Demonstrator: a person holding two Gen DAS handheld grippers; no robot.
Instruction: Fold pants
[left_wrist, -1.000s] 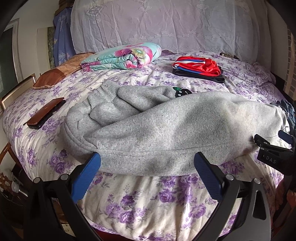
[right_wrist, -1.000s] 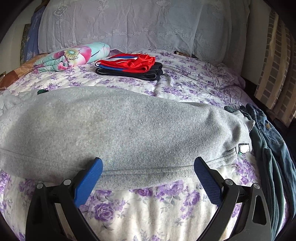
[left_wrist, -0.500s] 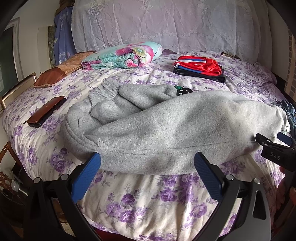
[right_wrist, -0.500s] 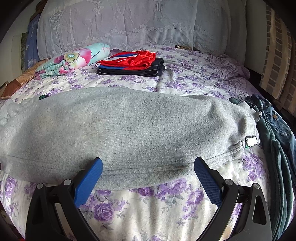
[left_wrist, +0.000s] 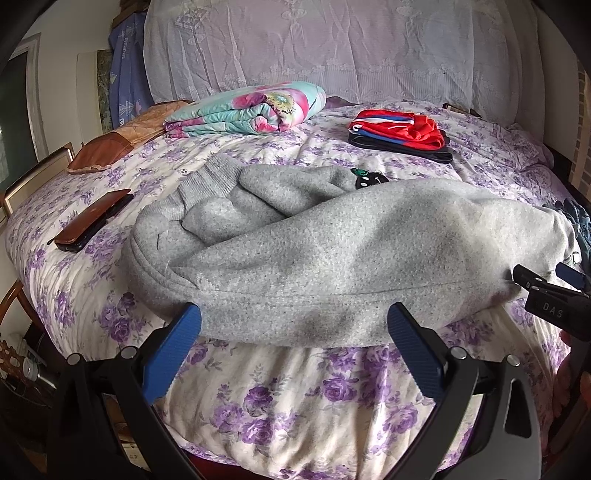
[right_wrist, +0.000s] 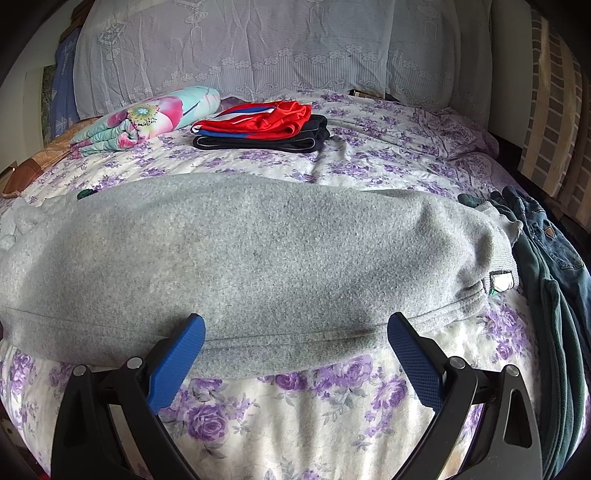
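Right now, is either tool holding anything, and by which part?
Nothing is held. The left tool and right tool are both open at the near edge of the gray pants.

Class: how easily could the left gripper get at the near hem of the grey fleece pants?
Probably easily: the left gripper is open, its blue fingertips right at the grey fleece pants, nothing between.

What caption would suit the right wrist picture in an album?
Open right gripper poised at the near edge of grey pants laid across a floral bed.
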